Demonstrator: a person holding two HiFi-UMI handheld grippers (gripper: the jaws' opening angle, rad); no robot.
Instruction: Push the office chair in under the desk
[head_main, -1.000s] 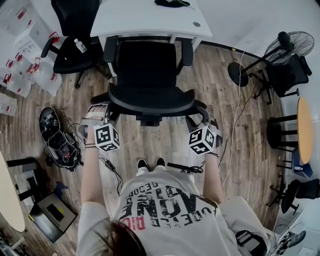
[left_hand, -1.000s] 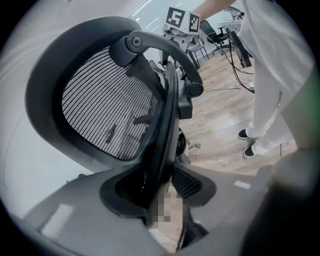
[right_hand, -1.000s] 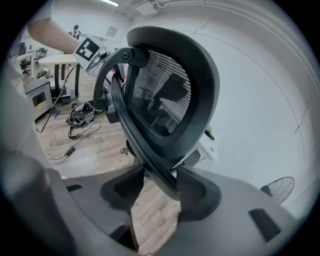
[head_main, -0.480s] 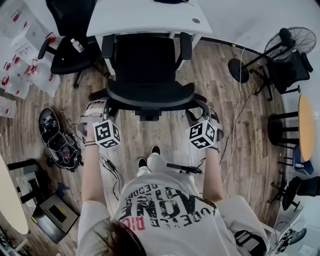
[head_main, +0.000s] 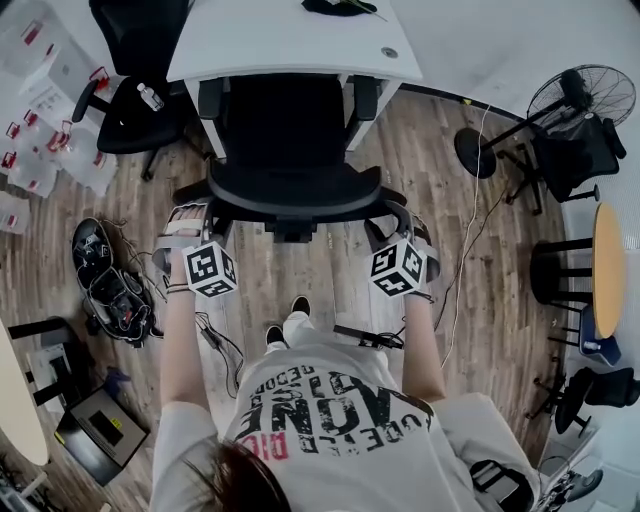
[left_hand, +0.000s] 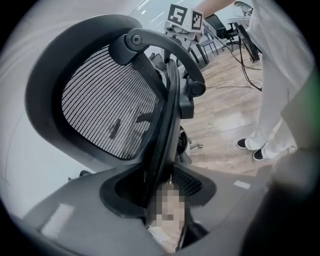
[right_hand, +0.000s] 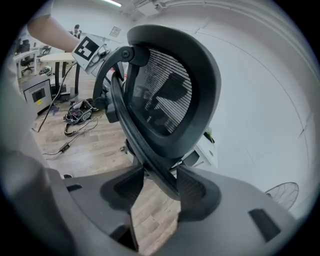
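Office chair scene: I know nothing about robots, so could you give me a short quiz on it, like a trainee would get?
1. The left gripper and the right gripper are each closed on which part of the office chair?
A. the edge of the backrest
B. the armrests
C. the wheels
2. In the head view, what stands on the floor to the right of the desk?
3. True or false: the chair's seat is already fully hidden under the desk.

Key: 1 A. 2 a fan. 3 false, since most of the seat still shows in front of the desk.
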